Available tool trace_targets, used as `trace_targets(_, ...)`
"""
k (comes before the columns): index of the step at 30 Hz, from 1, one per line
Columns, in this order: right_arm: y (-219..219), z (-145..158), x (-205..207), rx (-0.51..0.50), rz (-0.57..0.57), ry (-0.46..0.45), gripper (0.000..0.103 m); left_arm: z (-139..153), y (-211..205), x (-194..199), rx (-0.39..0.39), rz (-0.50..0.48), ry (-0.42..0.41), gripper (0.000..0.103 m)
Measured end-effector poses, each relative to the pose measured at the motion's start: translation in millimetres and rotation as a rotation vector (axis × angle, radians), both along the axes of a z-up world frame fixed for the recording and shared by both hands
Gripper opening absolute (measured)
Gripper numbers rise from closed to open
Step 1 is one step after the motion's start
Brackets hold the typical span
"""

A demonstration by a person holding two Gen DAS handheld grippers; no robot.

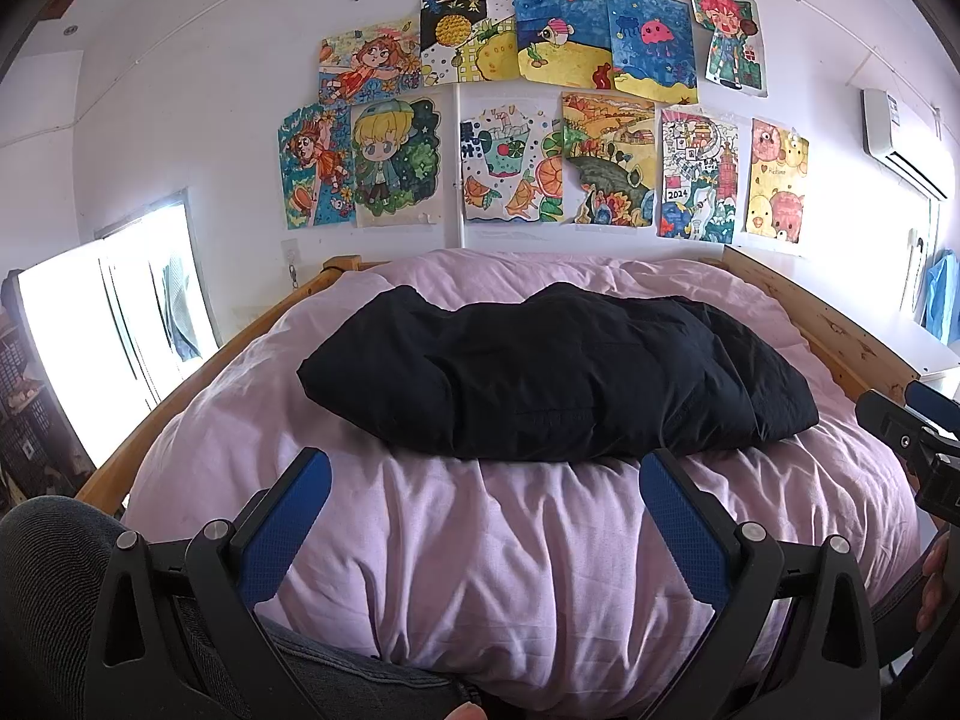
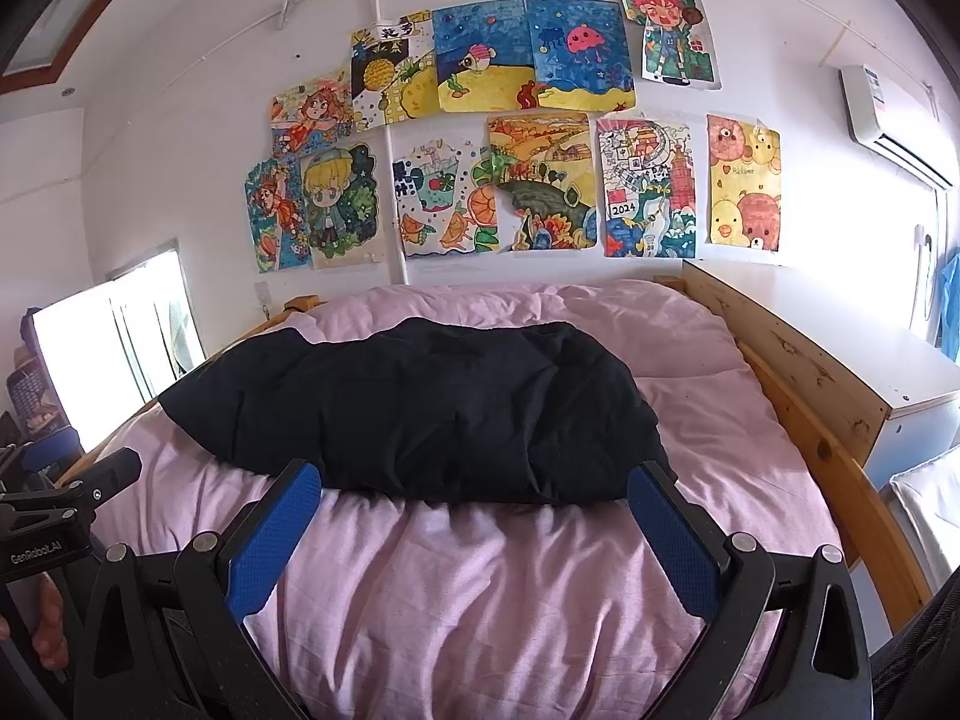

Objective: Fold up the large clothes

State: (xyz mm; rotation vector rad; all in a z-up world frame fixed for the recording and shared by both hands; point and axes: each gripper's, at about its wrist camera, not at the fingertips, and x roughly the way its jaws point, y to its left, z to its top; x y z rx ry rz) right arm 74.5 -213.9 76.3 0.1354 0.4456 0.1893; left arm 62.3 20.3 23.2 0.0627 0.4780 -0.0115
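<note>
I see a white wall (image 1: 210, 120) carrying eleven colored drawings (image 1: 510, 36) in two rows, with one air conditioner (image 1: 900, 144) at upper right. Below stands one bed with a wooden frame (image 1: 840, 336) and a wrinkled pink duvet (image 1: 480, 540). One black garment (image 1: 540, 372), bundled into a compact mass, lies across the middle of the duvet, its near edge just beyond my tool tips. Bare duvet borders it on all sides; the wooden rail runs along the right edge, and a bright window (image 1: 108, 330) stands at left. My left tool (image 1: 485, 504) has its two blue-padded fingers spread wide, gripping nothing. My right tool (image 2: 474, 516) is likewise spread and empty, near the garment's front edge.
</note>
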Motion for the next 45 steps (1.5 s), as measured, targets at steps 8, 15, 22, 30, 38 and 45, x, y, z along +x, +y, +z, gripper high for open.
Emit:
trace_targets(8,0.7,0.0,0.1,0.001,-0.002,0.000,0.103,-0.1,1.5,0.0,0.001,0.001,0.002,0.101)
trace_targets(15,0.5,0.1,0.0,0.001,-0.002,0.001,0.103,0.1,4.5,-0.2,0.003,0.001,0.007,0.101)
trace_targets(22,0.7,0.1,-0.2,0.001,-0.002,0.000,0.103,0.2,5.5,-0.1,0.004,0.000,0.008,0.101)
trace_targets(30,1.1,0.1,-0.3,0.001,-0.003,0.000,0.103,0.5,8.1,-0.1,0.004,-0.003,0.007,0.101)
trace_targets(38,1.9,-0.1,-0.4,0.002,-0.003,0.000,0.103,0.4,8.5,-0.1,0.005,-0.005,0.008,0.101)
trace_targets(45,2.0,-0.2,-0.5,0.002,-0.004,0.000,0.103,0.6,9.6,-0.3,0.005,-0.006,0.007,0.101)
